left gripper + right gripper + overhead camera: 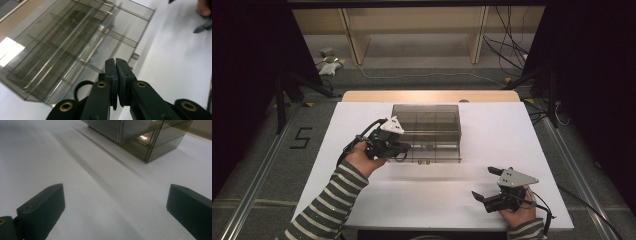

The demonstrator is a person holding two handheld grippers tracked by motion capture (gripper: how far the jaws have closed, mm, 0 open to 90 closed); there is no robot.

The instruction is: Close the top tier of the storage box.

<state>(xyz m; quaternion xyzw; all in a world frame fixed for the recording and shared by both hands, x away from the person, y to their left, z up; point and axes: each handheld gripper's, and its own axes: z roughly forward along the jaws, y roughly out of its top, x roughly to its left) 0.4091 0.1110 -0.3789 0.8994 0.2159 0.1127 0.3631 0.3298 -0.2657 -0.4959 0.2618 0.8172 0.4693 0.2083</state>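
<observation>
A smoky see-through plastic box with several inner compartments stands in the middle of the white table top. My left gripper hovers at the box's front left corner, pointing right along its front wall. In the left gripper view its jaws are pressed together with nothing between them, above the box. My right gripper rests low near the table's front right, apart from the box. Its jaws stand wide open over bare table, with the box farther ahead.
The white top ends near the hands at the front edge. A strip of wooden table shows behind it. Beyond stand a wooden shelf frame, floor cables and black stand legs at both sides.
</observation>
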